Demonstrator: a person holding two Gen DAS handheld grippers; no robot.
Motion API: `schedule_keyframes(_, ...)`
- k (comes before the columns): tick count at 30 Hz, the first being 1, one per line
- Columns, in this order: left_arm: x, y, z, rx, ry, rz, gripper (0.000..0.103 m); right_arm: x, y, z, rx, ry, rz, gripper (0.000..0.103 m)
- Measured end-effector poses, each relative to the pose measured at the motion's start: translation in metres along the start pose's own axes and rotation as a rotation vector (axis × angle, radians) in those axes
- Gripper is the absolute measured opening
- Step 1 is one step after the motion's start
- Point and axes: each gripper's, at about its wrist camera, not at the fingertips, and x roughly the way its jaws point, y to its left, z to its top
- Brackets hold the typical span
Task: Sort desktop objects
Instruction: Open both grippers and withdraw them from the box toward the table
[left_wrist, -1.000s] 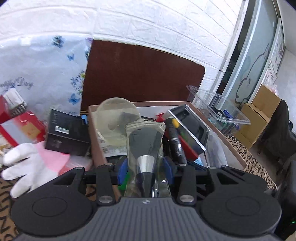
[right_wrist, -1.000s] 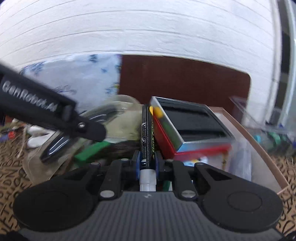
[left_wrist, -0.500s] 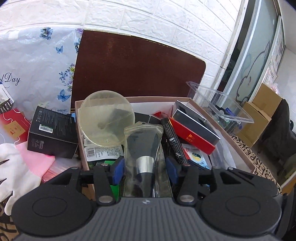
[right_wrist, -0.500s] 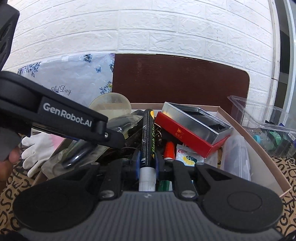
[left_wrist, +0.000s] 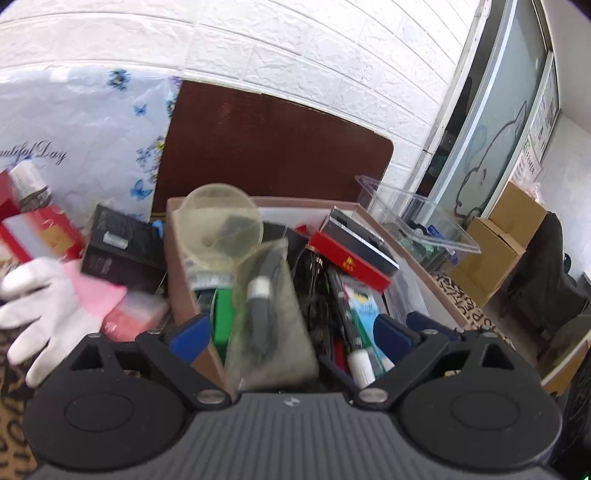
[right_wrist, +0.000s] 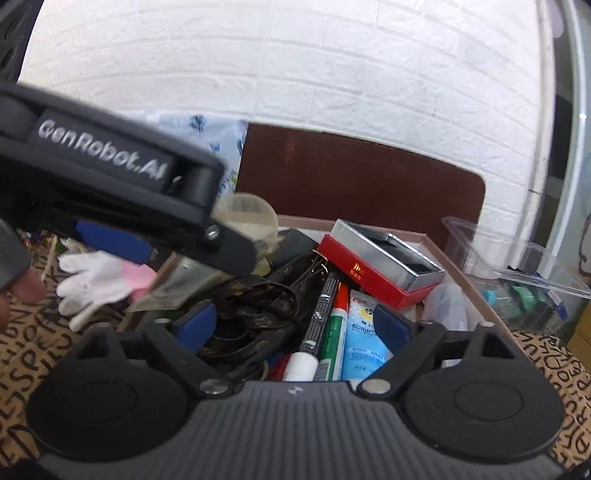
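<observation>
My left gripper (left_wrist: 291, 332), jaws just opened wide, has a bagged brush (left_wrist: 264, 310) lying loose between them in the box (left_wrist: 181, 266). My right gripper (right_wrist: 295, 325) (likewise just opened) stands clear of the marker (right_wrist: 317, 314) in the box.

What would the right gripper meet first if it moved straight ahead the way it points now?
Probably the black marker lying in the cardboard box between the right gripper's open jaws, though depth is unclear.

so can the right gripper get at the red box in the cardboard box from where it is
Probably yes. The right gripper is open and empty, and the red box lies on top of the clutter ahead of it, uncovered. The left gripper sits off to the side, not in the way.
</observation>
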Motion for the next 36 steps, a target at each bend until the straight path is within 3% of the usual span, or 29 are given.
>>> schedule_keyframes(5,-0.031,0.006,-0.024,0.013,0.028,0.010,0.099,-0.027,0.017,-0.002,0.023,0.003,0.053,0.092)
schedule_keyframes(12,-0.070,0.029,-0.056,0.015,0.044,0.077,0.099,-0.051,0.073,0.000,-0.053,0.022,0.192,0.092)
schedule_keyframes(20,-0.127,0.092,-0.081,-0.082,0.003,0.160,0.099,-0.064,0.151,0.006,-0.126,0.049,0.343,0.092)
schedule_keyframes(29,-0.159,0.191,-0.091,-0.241,-0.054,0.327,0.099,-0.034,0.228,0.009,-0.208,0.116,0.436,0.092)
schedule_keyframes(36,-0.170,0.266,-0.081,-0.324,-0.103,0.450,0.098,0.008,0.278,0.025,-0.262,0.104,0.535,0.091)
